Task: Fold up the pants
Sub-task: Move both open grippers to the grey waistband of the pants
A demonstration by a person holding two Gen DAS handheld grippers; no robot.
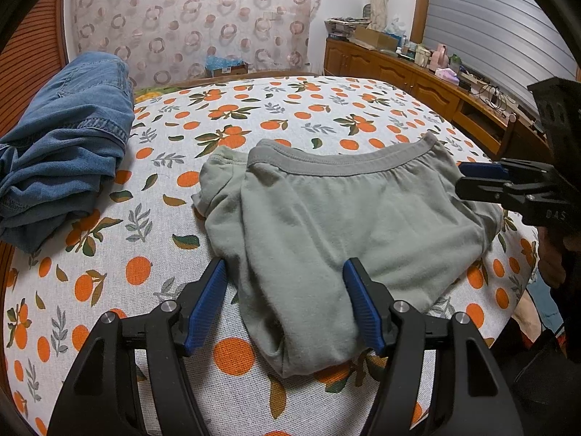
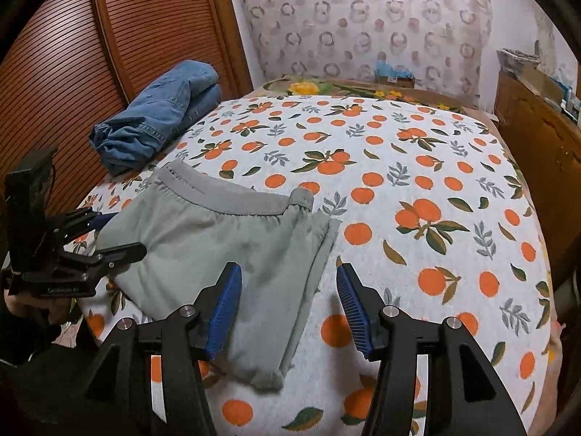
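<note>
Left wrist view shows the grey-green soft knit pants (image 1: 348, 225) lying in a loose folded bundle on the bed (image 1: 297, 109), which is covered by a white sheet printed with oranges and leaves. Taking the bundle's darker grey elastic waistband (image 1: 348, 165) as the landmark: the waistband runs along the far edge, and the leg fabric is doubled under and toward the cameras from it. A crumpled pile of blue denim jeans (image 1: 65, 152) sits well apart, beyond the waistband's left end by the wooden slatted wall.

The left gripper (image 1: 285, 305) has its blue pads spread apart, straddling the near fold without pressing on it. The right gripper (image 2: 288, 305) is likewise apart, nothing clamped, over the bundle's right edge below the waistband's right end.

The cloth looks light, limp and stretchy, with no stiffness to hold a crease, so it will likely sag and slide out of shape if lifted by one point. I judge the firmest holds to be the thick waistband ends or the doubled folded edges, pinched through all layers, with both grippers lifting together.
</note>
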